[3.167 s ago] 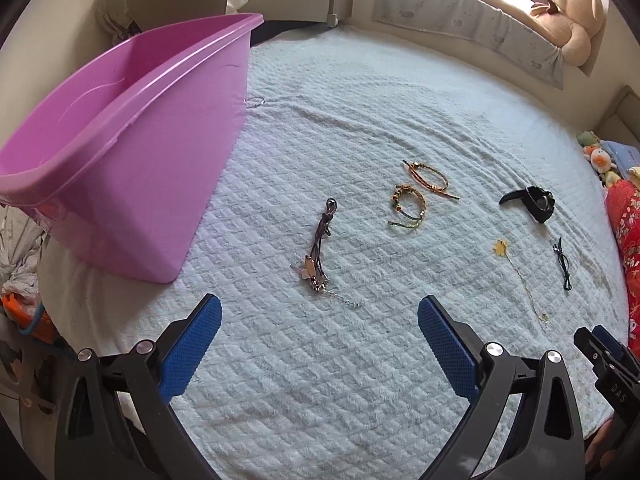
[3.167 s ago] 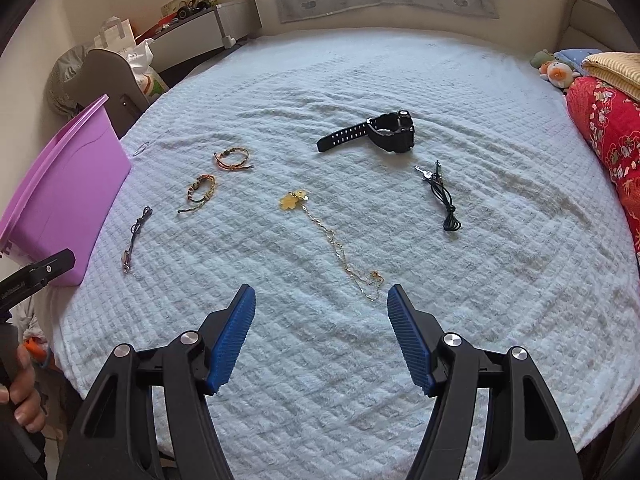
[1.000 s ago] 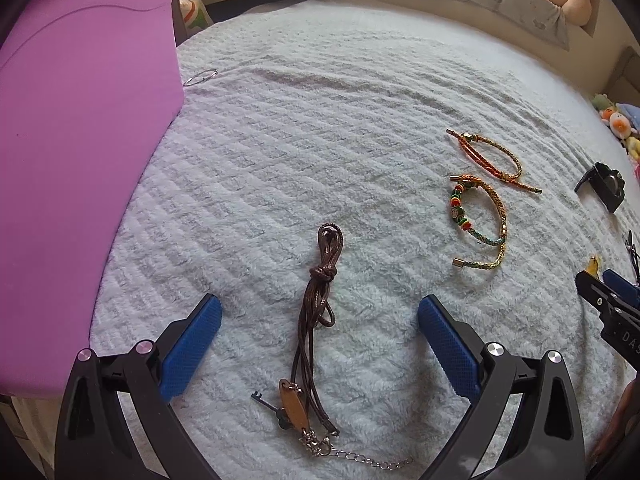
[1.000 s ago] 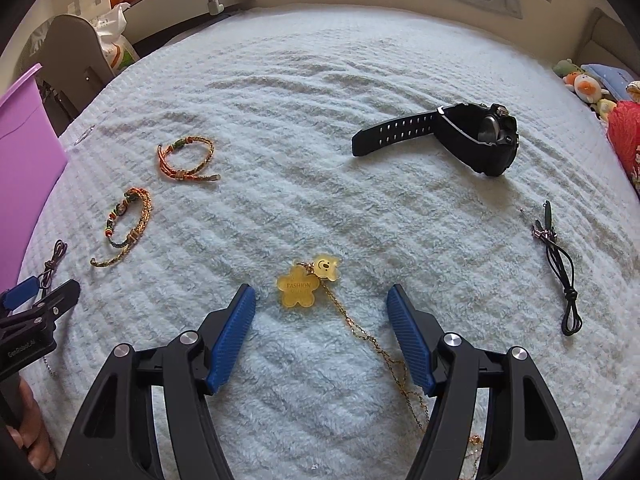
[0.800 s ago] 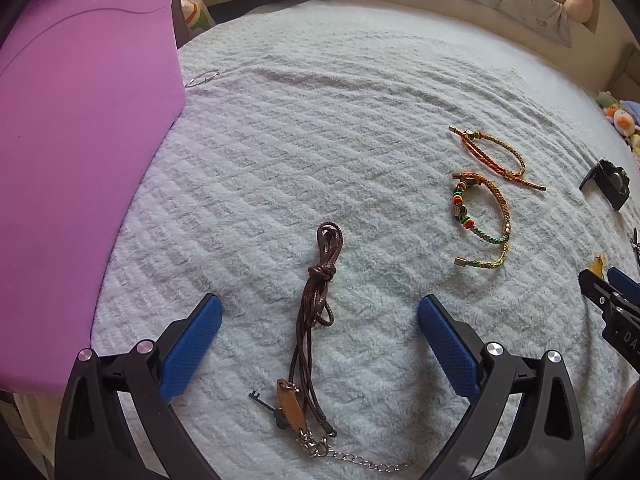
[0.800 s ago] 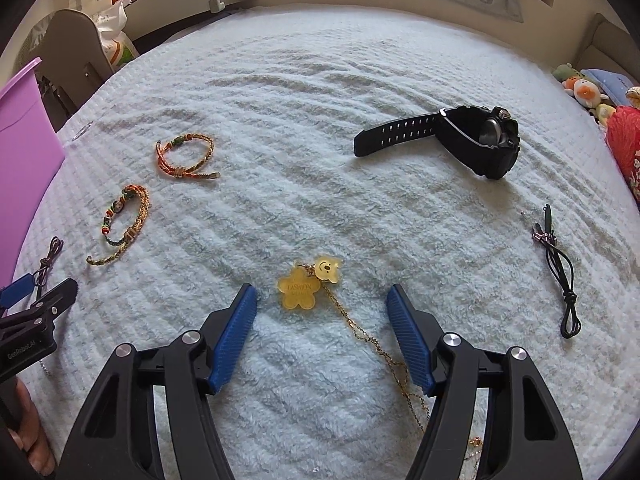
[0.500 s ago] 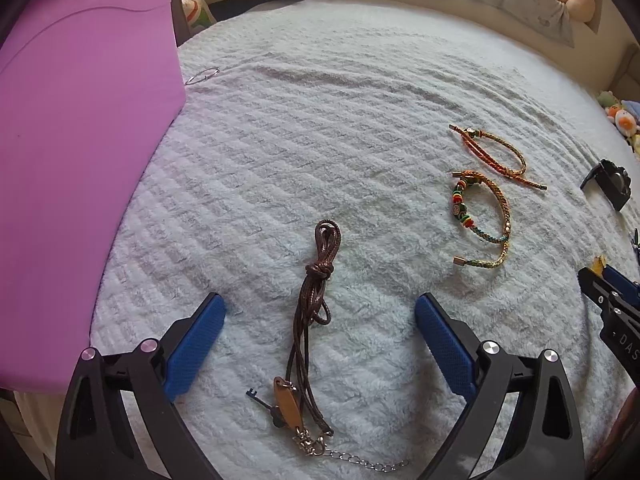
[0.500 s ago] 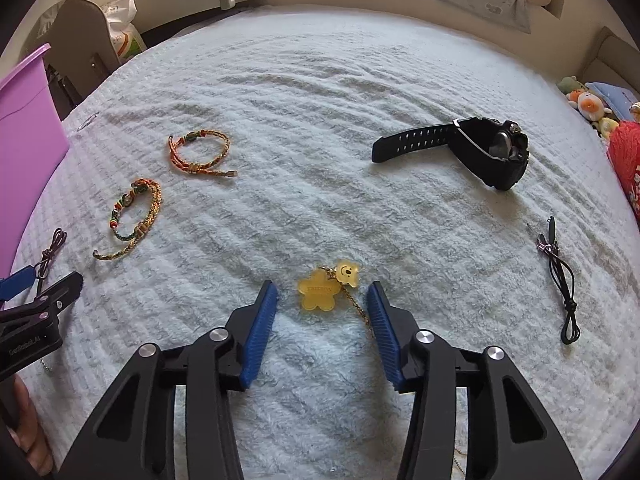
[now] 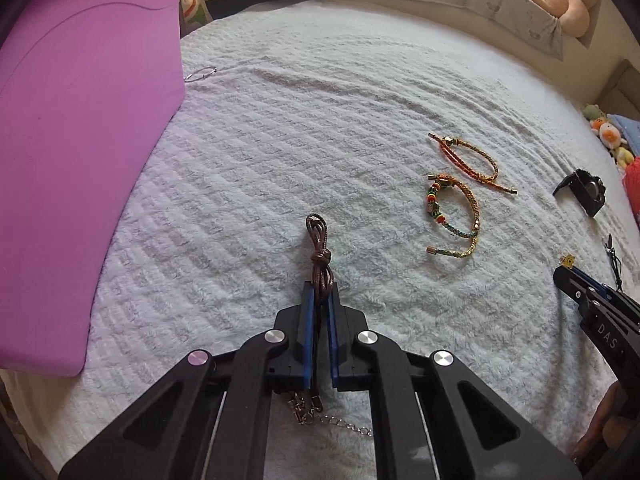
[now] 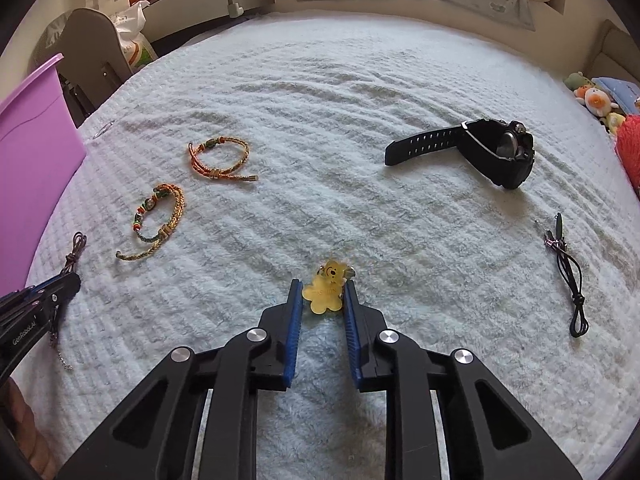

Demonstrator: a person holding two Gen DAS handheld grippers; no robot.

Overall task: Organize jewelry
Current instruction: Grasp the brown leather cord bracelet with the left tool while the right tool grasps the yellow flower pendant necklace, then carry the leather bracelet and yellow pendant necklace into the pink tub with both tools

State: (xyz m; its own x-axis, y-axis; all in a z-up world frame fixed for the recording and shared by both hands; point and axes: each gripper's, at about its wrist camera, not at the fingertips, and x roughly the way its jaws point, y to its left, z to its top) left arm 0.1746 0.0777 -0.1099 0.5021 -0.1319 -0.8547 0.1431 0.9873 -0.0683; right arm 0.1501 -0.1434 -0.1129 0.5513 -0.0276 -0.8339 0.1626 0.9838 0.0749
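Observation:
My left gripper (image 9: 320, 300) is shut on the brown cord necklace (image 9: 319, 246), which lies on the white bedspread (image 9: 320, 120); its chain end (image 9: 340, 424) trails under the jaws. My right gripper (image 10: 320, 292) has closed onto the yellow flower pendant (image 10: 324, 292) of the gold chain necklace, its pads touching both sides. Two braided bracelets (image 9: 452, 216) (image 9: 472, 160) lie to the right of the left gripper. A black watch (image 10: 480, 148) and a thin black cord (image 10: 568, 276) lie to the right in the right wrist view.
A purple plastic bin (image 9: 80, 160) stands at the left edge of the bed. A small metal ring (image 9: 200, 74) lies by the bin. Plush toys (image 10: 596, 100) sit at the far right. A chair (image 10: 88, 60) stands beyond the bed's left corner.
Both grippers went from wide open to closed: the left one onto the brown cord necklace, the right one onto the yellow pendant. Both moved slightly forward and down.

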